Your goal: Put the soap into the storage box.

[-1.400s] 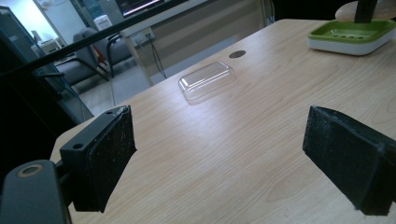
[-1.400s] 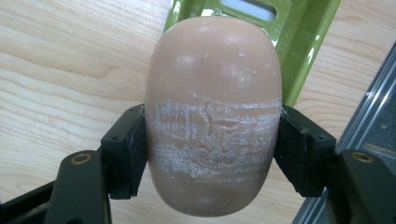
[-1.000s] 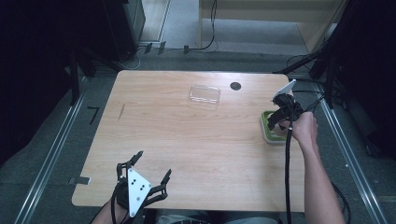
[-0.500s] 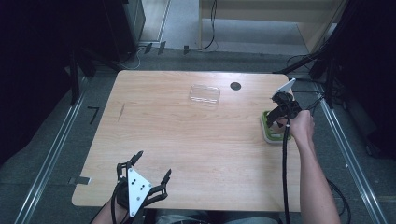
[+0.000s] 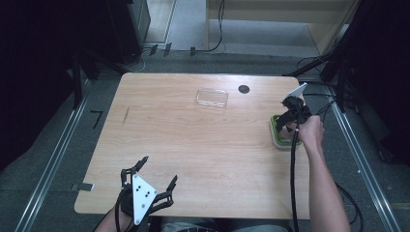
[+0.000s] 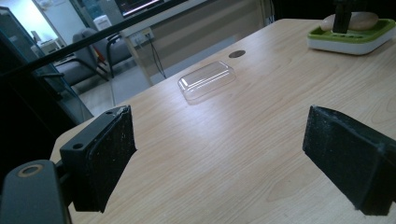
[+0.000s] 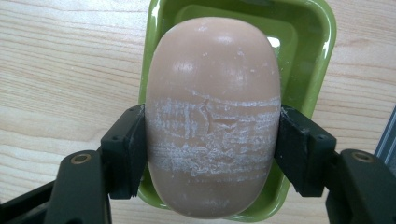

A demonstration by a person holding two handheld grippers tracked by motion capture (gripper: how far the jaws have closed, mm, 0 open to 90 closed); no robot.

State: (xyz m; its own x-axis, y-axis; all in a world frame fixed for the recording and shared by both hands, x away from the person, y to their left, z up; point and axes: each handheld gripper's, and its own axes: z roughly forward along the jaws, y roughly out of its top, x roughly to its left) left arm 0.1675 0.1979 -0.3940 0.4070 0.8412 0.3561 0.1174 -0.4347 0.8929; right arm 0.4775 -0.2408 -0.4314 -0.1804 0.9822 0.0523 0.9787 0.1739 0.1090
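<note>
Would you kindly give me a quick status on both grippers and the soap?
Right gripper shut on soap bar, over green dish. Left gripper open, idle at near table edge. Clear lid lies apart; nothing in the way.

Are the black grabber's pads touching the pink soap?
Touching. In the right gripper view, the right gripper has both pads pressed flat against the soap bar's sides, no gap.
</note>
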